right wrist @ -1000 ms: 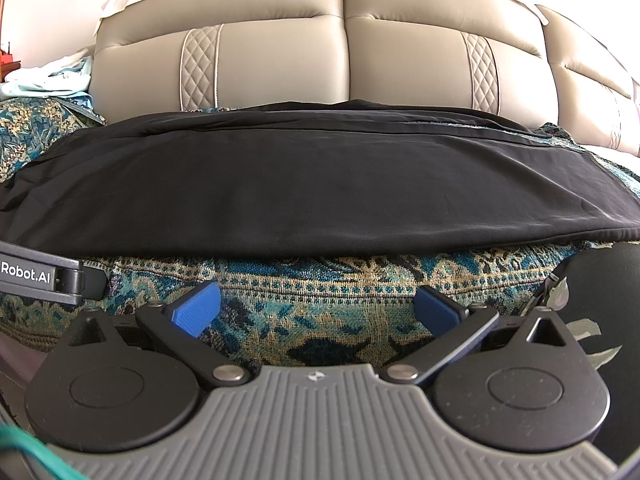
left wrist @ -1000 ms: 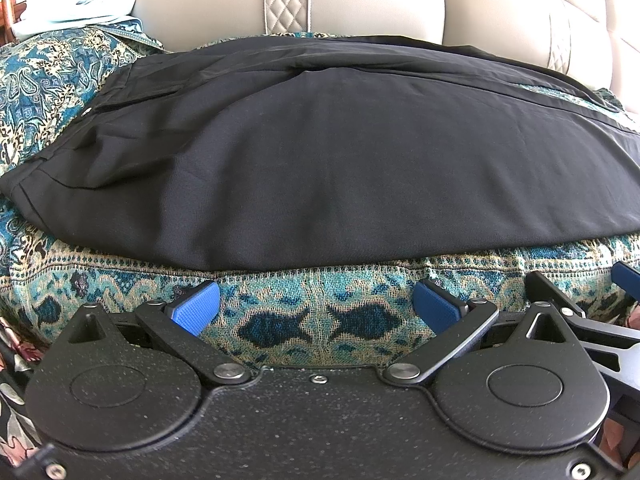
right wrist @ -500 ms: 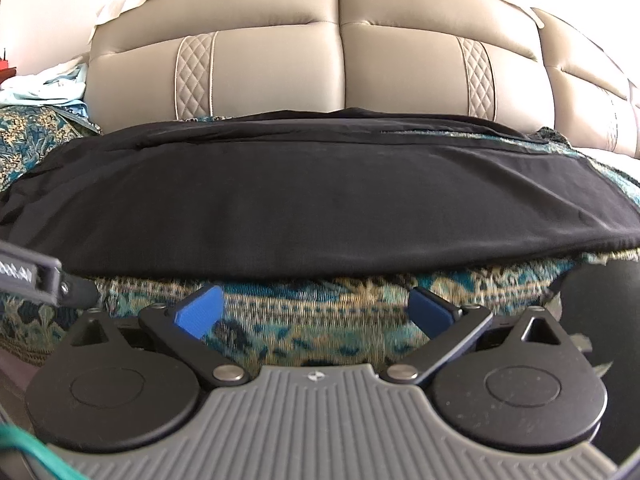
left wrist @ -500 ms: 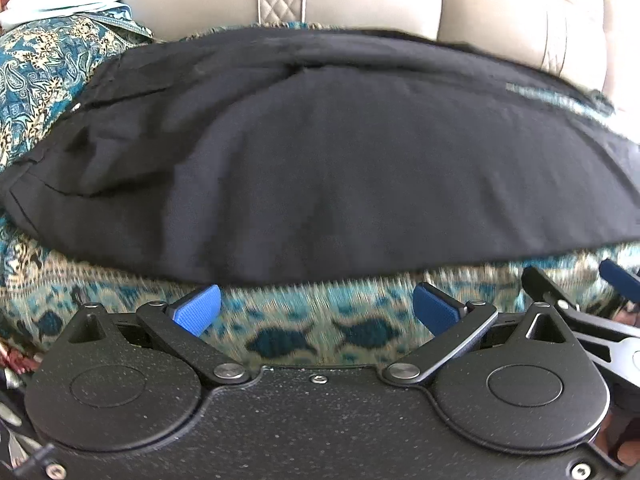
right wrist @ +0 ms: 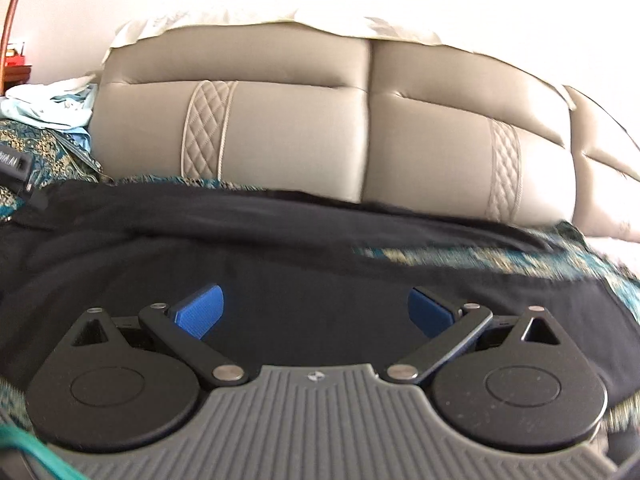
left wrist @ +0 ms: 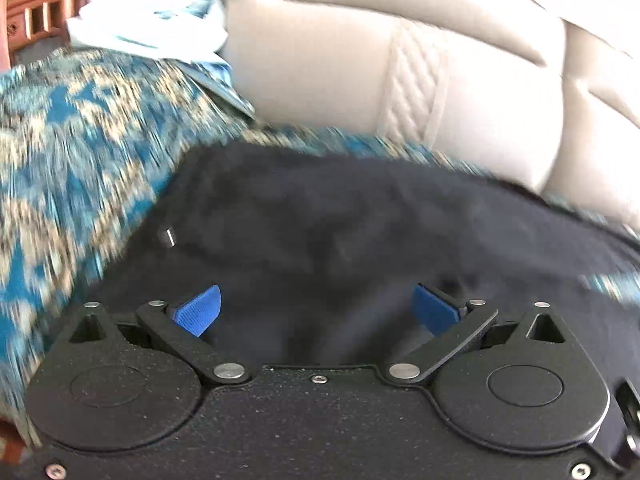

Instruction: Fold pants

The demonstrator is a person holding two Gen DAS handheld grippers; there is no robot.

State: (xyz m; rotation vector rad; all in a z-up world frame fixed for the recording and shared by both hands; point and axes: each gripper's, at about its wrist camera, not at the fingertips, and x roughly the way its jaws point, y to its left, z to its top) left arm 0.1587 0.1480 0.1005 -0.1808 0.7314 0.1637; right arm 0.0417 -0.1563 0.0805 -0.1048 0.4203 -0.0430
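Both hand-held grippers, left (left wrist: 316,312) and right (right wrist: 315,312), hang wide apart over the black pants (right wrist: 320,276) — pinching one layer could wreck the fold.

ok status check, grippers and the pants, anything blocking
Left hand-held gripper open over the black pants. Right hand-held gripper open, same. Pants spread flat on the patterned bedspread. Nothing in the way.

Patterned bedspread (left wrist: 72,152) under black pants (right wrist: 280,264)
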